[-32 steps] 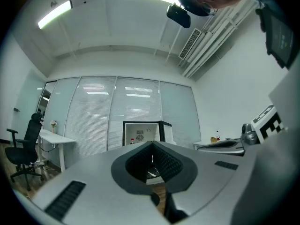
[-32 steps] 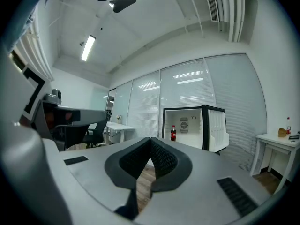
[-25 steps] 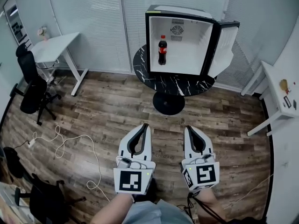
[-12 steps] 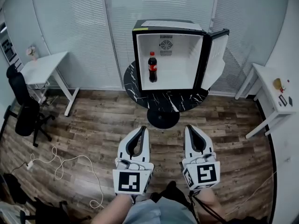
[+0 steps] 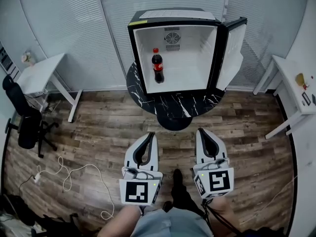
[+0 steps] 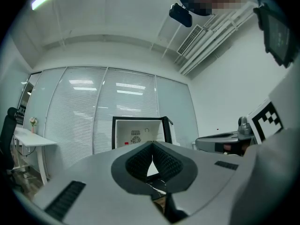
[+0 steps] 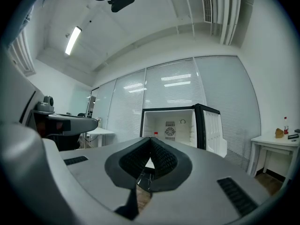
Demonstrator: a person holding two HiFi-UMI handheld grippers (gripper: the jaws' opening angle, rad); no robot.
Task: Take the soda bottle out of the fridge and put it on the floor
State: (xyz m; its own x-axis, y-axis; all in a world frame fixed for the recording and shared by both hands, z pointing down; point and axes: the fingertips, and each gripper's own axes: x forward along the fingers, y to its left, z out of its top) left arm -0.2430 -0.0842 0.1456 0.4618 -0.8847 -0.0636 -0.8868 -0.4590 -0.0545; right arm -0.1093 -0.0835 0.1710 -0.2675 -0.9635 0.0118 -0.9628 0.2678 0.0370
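Head view: soda bottle [image 5: 157, 66] stands upright inside the open fridge [image 5: 174, 15], left part of the compartment, apart from the walls. The fridge sits on a round dark bench [image 5: 173, 105] w/ its door [image 5: 232, 53] swung out to the right. Left tongs [image 5: 150, 134] and right tongs [image 5: 200, 131] hover side by side over the wood floor [image 5: 98, 122], well short of the fridge, both empty. Left gripper view: tongs [image 6: 152, 146] pressed together, nothing between; fridge [image 6: 140, 131] straight ahead, far off. Right gripper view: tongs [image 7: 150, 146] closed too, holding nothing; only the bottle's red cap [image 7: 155, 134] peeks above them. Bottle looks full, so prob. fairly heavy for its size, w/ smooth round plastic, maybe slick if cold. Best hold, I'd say: mid-body around the label, firm squeeze, kept upright.
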